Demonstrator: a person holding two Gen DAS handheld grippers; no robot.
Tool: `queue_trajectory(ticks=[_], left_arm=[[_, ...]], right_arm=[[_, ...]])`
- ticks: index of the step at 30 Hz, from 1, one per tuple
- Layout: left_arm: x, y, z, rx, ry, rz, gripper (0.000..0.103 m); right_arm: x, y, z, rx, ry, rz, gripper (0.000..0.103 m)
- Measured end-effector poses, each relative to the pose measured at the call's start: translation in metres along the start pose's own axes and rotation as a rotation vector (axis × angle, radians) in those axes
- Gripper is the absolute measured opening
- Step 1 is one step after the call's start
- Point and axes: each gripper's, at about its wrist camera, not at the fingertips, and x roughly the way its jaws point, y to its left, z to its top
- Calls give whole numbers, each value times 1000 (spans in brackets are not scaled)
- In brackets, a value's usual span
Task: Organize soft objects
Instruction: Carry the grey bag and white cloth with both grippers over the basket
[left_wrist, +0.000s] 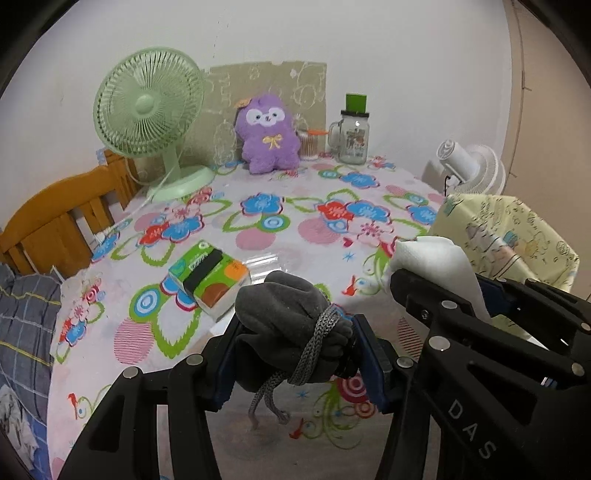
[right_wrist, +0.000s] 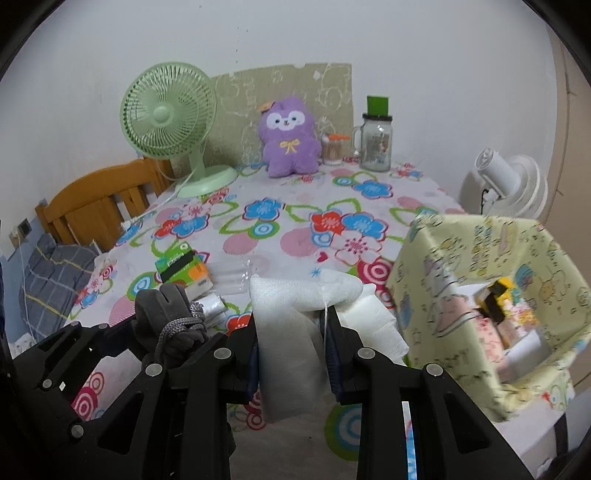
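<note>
Above a flowered tablecloth (left_wrist: 258, 236), the left gripper (left_wrist: 295, 347) pinches a gray cloth bundle (left_wrist: 284, 310) tied with cord. Beside it, the right gripper (right_wrist: 291, 343) pinches a white foam sheet (right_wrist: 291, 332) near a yellow fabric bin (right_wrist: 480, 258).

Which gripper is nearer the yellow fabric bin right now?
Right. The right gripper, shut on white foam, sits just beside the yellow fabric bin. The left gripper, shut on a grey pouch, is farther away, on its far side.
</note>
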Motion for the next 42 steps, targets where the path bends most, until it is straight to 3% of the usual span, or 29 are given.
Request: queue_trajectory(ticks=[22,42], left_arm=[[-51,-39,35,30,-101,-49,58],[-42,-84,60,53,-129,-104,58]], right_arm=[[-66,-29,27,33,-106,-47,32],[-75,-79,44,67,-133,-73,32]])
